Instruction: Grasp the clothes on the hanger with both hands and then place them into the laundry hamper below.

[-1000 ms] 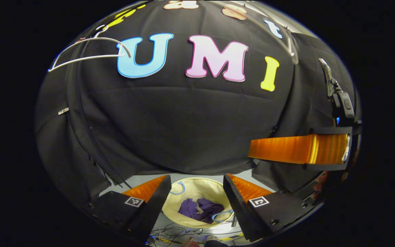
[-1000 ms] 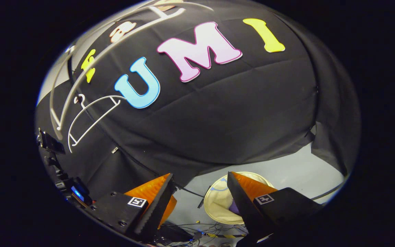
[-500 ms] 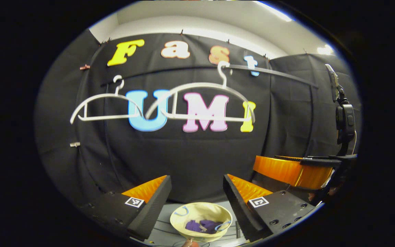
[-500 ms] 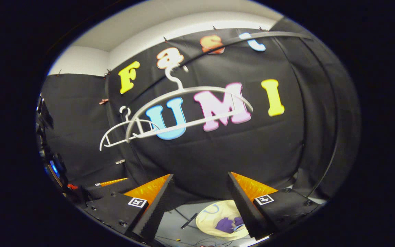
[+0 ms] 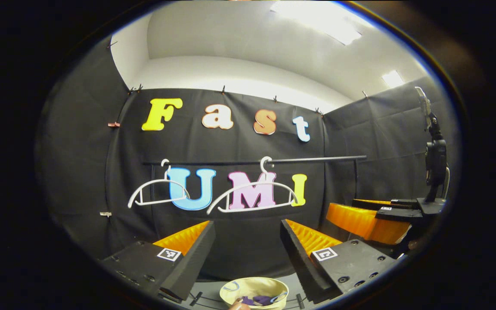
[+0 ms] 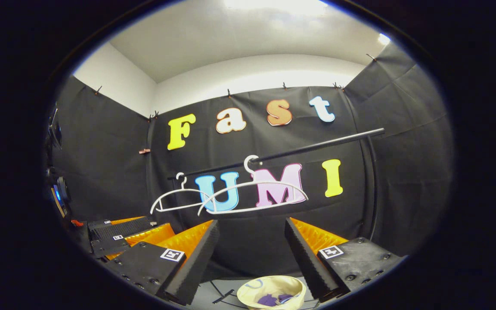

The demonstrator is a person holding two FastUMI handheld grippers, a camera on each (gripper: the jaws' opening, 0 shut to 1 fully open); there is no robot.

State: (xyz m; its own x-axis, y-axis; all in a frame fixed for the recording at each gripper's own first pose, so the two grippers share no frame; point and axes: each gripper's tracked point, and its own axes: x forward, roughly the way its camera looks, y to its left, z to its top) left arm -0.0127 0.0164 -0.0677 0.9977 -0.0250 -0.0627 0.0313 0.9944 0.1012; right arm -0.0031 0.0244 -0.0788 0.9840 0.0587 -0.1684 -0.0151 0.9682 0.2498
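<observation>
**Ana:** Both claws first. Left claw [image 5: 247, 241] has its jaws spread wide with nothing between them, and the right claw [image 6: 251, 243] is gaping and empty too. From the left gripper view you can also see the right claw off to the side, raised level with it.

**Ben:** And the big things behind them?

**Ana:** A dark rail [image 5: 256, 162] runs across the booth wall, with two white hangers on it. The nearer hanger [image 5: 252, 196] is bare, and so is the farther hanger [image 5: 158, 193], which is just beside it; from the right gripper view their arms overlap.

**Ben:** So where are the clothes?

**Ana:** Down in the laundry hamper [image 6: 256, 287], a pale round tub on the floor below both claws. The purple garment [image 6: 272, 299] lies crumpled at its bottom, well apart from either claw.

**Ben:** Then I'd judge the task as good as finished.

**Ana:** I think so too, since nothing hangs on the rail. If it had to be lifted again, I'd expect light, limp cloth that sags and folds. It shouldn't be fragile, though a thin pinch might slip.

**Ben:** Where would you take hold?

**Ana:** One claw on each side of a thick gathered fold, well apart, so the weight spreads. There's also a pale loop [image 5: 231, 286] by the hamper's rim, maybe a handle; I can't tell.
</observation>
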